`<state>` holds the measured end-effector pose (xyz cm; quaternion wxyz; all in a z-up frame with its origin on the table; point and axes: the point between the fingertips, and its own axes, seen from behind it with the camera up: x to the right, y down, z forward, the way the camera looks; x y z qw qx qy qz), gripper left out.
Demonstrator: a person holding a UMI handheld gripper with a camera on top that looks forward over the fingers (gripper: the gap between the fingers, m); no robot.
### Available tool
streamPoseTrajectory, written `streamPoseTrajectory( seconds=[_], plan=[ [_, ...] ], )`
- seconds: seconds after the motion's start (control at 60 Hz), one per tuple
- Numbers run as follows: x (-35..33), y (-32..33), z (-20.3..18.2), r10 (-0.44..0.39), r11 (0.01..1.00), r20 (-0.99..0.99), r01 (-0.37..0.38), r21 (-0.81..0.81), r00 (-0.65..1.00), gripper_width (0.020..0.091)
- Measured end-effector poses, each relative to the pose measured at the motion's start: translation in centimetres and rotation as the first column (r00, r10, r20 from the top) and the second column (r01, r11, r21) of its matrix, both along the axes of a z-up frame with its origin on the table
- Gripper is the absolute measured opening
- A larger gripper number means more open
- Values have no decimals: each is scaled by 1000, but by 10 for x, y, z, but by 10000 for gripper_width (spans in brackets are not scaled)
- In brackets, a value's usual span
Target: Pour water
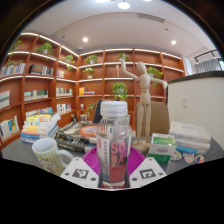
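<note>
Clear plastic water bottle w/ pink label (114, 140) stands upright at centre-bottom of frame, between the gripper (113, 172) fingers. Magenta pads (96, 161) sit close on both sides of its lower part; can't tell if they actually press on it. White ceramic mug w/ printed pattern (46, 153) lower left, near the bottle. Small green-and-white box (161, 147) lower right on the cluttered tabletop (70, 150). Wooden jointed mannequin figure (146, 95) stands right of centre, behind. Wooden bookshelves w/ potted plants (60, 75) fill the upper left and centre background.
</note>
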<state>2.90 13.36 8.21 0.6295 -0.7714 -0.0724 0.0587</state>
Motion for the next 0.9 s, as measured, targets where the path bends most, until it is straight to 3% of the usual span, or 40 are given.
streamPoseTrajectory(
  seconds=[0.183,0.283,0.383,0.483,0.6,0.9],
  plan=[
    [0,-3,6,-18,998,-4,19,53,1000,341],
    [2,-2,6,-32,998,-12,32,45,999,449],
    [3,-8,5,-47,999,-8,47,16,999,505],
    [9,-24,11,-86,996,-33,86,-8,996,606],
    [20,-61,26,-149,989,-49,149,-6,988,838],
    [49,-168,41,-344,937,-9,343,-61,939,842]
  ],
)
